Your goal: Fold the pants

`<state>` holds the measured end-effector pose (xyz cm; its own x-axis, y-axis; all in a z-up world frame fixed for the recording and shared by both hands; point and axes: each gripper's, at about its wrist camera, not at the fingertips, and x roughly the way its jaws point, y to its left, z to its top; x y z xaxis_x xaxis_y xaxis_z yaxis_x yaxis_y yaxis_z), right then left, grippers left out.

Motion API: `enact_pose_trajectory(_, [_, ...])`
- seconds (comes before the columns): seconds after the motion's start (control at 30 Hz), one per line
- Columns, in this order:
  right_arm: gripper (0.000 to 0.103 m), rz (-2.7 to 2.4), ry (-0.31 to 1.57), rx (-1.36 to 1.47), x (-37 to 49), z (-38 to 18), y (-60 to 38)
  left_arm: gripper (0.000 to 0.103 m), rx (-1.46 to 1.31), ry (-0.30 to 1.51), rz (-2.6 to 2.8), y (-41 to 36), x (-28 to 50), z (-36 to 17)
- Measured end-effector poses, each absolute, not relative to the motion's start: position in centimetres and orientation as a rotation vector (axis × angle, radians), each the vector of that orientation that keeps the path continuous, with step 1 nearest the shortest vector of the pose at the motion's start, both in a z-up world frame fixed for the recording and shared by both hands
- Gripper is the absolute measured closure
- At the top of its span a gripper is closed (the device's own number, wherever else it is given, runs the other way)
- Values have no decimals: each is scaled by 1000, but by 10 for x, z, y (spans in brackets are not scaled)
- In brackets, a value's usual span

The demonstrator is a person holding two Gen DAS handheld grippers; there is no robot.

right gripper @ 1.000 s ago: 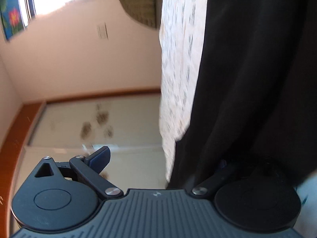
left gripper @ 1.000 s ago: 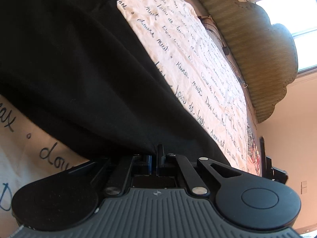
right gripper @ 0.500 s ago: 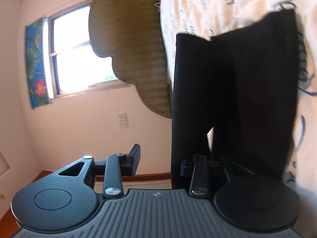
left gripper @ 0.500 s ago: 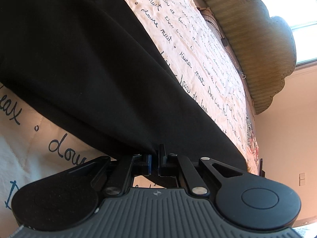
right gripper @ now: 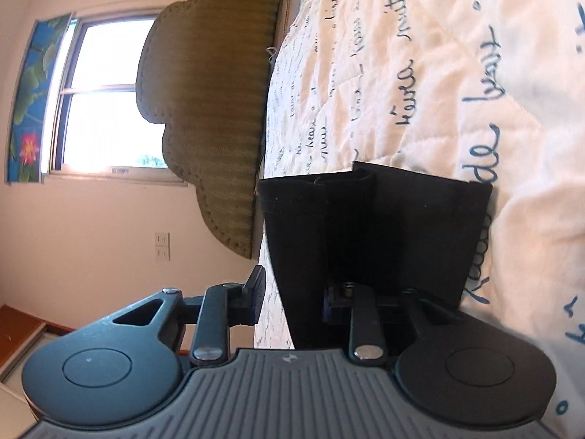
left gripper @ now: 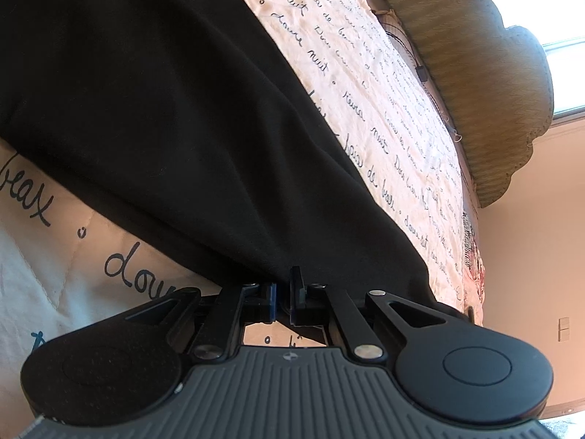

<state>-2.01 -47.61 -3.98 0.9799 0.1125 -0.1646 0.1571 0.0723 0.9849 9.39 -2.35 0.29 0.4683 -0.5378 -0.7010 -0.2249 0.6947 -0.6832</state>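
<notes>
While spread on the cream quilted bed cover with blue handwriting (left gripper: pixel 384 117), black soft-fabric pants (left gripper: pixel 164 102) mid-fold. Left gripper (left gripper: pixel 283 294) jaws opening, narrow gap, hem edge just in front, seemingly letting go; right gripper (right gripper: pixel 290 298) jaws closing around a fabric edge, not yet pinching. Next, probably: finish right pinch, lift and carry over the fold without dragging.

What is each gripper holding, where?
Left gripper, jaws opening, has the pants edge between its tips; right gripper, jaws closing around a fold, not yet clamped.
</notes>
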Motion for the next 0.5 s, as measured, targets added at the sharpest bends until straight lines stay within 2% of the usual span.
enact_pose_trajectory(0.17, [72, 126, 265, 1482, -20, -33, -470, 92, -817, 1097, -227, -25, 96, 1])
enact_pose_trajectory(0.33, [64, 174, 395, 1488, -12, -40, -458, 92, -813, 1099, -235, -26, 95, 1])
enact_pose_trajectory(0.5, [64, 131, 330, 1539, -29, -36, -488, 92, -816, 1099, -236, -23, 96, 1])
